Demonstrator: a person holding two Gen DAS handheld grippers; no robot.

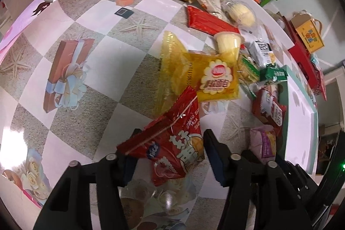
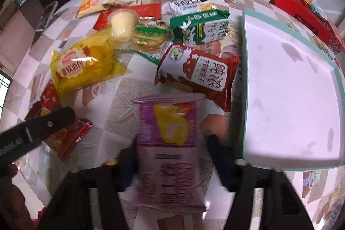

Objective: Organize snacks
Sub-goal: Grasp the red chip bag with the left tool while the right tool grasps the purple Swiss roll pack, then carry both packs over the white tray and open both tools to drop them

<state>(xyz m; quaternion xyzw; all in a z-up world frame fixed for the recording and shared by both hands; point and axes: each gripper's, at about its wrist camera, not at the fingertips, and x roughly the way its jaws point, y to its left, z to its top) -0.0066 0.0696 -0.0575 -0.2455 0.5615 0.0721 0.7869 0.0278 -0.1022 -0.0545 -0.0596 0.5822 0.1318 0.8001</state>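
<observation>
Both grippers straddle a packet each, beside the white tray.

Nearest me, the left gripper (image 1: 170,152) has the red peanut packet (image 1: 172,143) between its jaws; the packet's far edge rides up, so I judge it pinched rather than loose. On the other side, my right gripper (image 2: 172,156) straddles the pink cake-roll packet (image 2: 170,150), with pads (image 2: 217,156) near its edges, though blur keeps me from telling whether they press. Both packets lie just left of the white tray (image 2: 289,100), where I expect snacks to go. Beyond the pink packet, still left of the tray, sit the red-and-white milk snack pack (image 2: 198,72), yellow bread packet (image 2: 84,64), green milk carton (image 2: 202,27) and jelly cup (image 2: 123,23), crowding any sideways sweep toward it.
</observation>
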